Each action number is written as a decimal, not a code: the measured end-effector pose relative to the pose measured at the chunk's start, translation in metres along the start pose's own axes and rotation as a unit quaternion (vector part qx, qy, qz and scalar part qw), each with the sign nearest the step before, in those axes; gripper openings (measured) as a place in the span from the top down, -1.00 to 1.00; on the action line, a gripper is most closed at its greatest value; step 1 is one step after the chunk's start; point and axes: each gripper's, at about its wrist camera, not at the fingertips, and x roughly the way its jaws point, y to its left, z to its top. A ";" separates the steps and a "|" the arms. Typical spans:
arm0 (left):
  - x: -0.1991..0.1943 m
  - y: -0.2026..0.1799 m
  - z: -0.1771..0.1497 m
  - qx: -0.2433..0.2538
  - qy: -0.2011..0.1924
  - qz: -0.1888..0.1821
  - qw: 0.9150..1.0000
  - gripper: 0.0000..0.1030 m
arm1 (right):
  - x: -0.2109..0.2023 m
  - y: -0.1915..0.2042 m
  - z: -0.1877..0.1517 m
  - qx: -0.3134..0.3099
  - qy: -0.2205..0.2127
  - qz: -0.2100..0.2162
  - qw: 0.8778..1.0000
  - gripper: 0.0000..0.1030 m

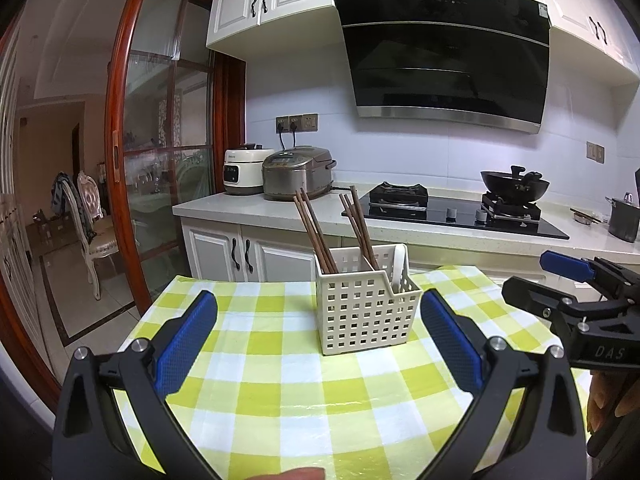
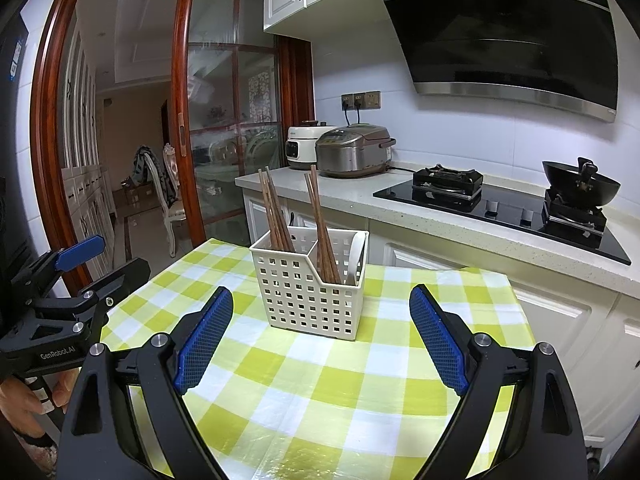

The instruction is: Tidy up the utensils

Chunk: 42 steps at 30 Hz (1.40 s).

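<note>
A white perforated utensil basket (image 1: pixel 366 312) stands on the green-checked tablecloth (image 1: pixel 280 396); it also shows in the right wrist view (image 2: pixel 308 296). Two bunches of brown chopsticks (image 1: pixel 316 228) lean in separate compartments, also in the right wrist view (image 2: pixel 274 212). A white spoon (image 1: pixel 400 264) stands in the right compartment, also in the right wrist view (image 2: pixel 356 256). My left gripper (image 1: pixel 320 340) is open and empty, just short of the basket. My right gripper (image 2: pixel 320 336) is open and empty, also facing it. The right gripper shows at the left wrist view's right edge (image 1: pixel 568 280), and the left gripper at the right wrist view's left edge (image 2: pixel 80 260).
Behind the table runs a counter (image 1: pixel 248 208) with two rice cookers (image 1: pixel 296 172), a gas hob (image 1: pixel 452 212) with a black wok (image 1: pixel 514 186) and a grey pot (image 1: pixel 624 220). A range hood (image 1: pixel 444 52) hangs above. A wooden sliding door (image 1: pixel 120 152) stands left.
</note>
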 end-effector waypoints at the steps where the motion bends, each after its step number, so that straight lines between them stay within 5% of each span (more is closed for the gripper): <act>1: -0.001 0.001 0.000 -0.001 0.000 -0.001 1.000 -0.91 | 0.000 0.000 0.000 0.000 0.000 0.000 1.000 -0.64; 42: -0.001 0.003 -0.001 -0.009 0.004 -0.006 1.000 -0.91 | 0.000 0.004 -0.004 0.009 0.000 0.008 1.000 -0.64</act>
